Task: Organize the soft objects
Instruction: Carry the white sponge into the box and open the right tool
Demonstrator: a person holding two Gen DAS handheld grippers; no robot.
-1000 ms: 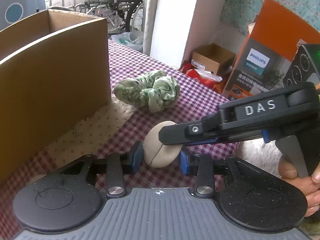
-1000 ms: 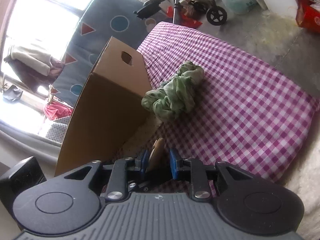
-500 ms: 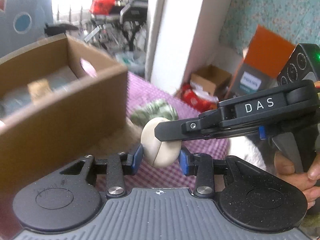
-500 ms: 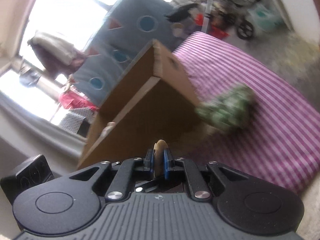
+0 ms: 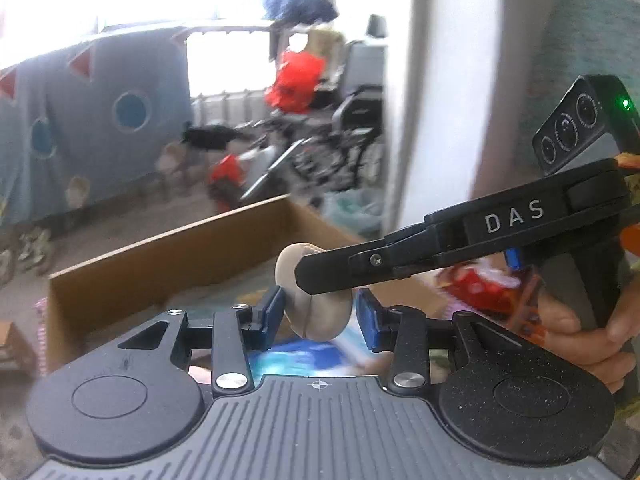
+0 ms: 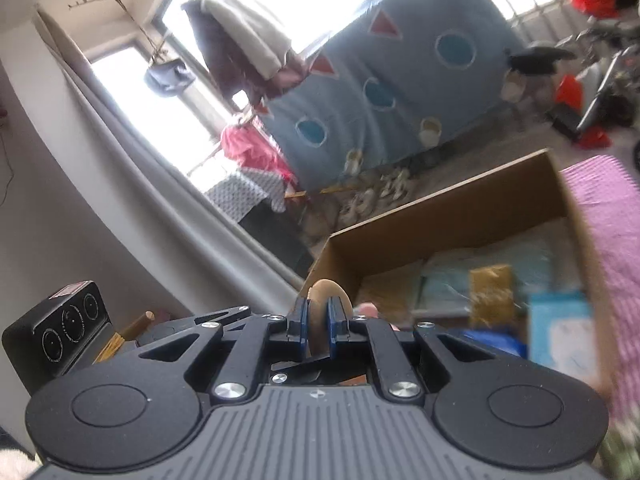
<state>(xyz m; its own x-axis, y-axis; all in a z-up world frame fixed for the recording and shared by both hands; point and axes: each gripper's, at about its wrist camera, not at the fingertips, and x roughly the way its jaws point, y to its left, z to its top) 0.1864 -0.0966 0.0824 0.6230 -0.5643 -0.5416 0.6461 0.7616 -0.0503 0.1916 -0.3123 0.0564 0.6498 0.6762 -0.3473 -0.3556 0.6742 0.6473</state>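
Left wrist view: the left gripper [image 5: 320, 322] is seen with its blue pads [image 5: 273, 314] standing partly apart, and a beige pad [image 5: 316, 316], round and soft with a seam across it, hangs in the gap between them. The left blue pad seems to touch its edge, while a slim gap is left before the right one, so whether it is pinched by this gripper cannot be told. Across its upper half the black fingers of the right gripper [image 5: 308, 276] are laid, reaching in from the right, and the beige pad is clamped at their tip. A hand [image 5: 580, 340] is wrapped round the right gripper's handle at the far right edge. Beyond and below both grippers an open cardboard box [image 5: 168, 268] is seen, its far wall running from the left up to the middle; something blue and white lies blurred inside it, just under the beige pad.

From the right wrist view, the right gripper [image 6: 318, 322] is seen pressed nearly closed on the beige pad [image 6: 324, 292], which stands edge-on between the blue pads [image 6: 335, 320] with its rounded top rising above them. The jaws have just been closing onto it. The cardboard box [image 6: 460, 220] lies ahead and to the right, with a blurred pale blue packet [image 6: 560, 340] and a yellowish item [image 6: 490, 292] inside. A checked purple cloth [image 6: 612, 216] lies to the right of the box.
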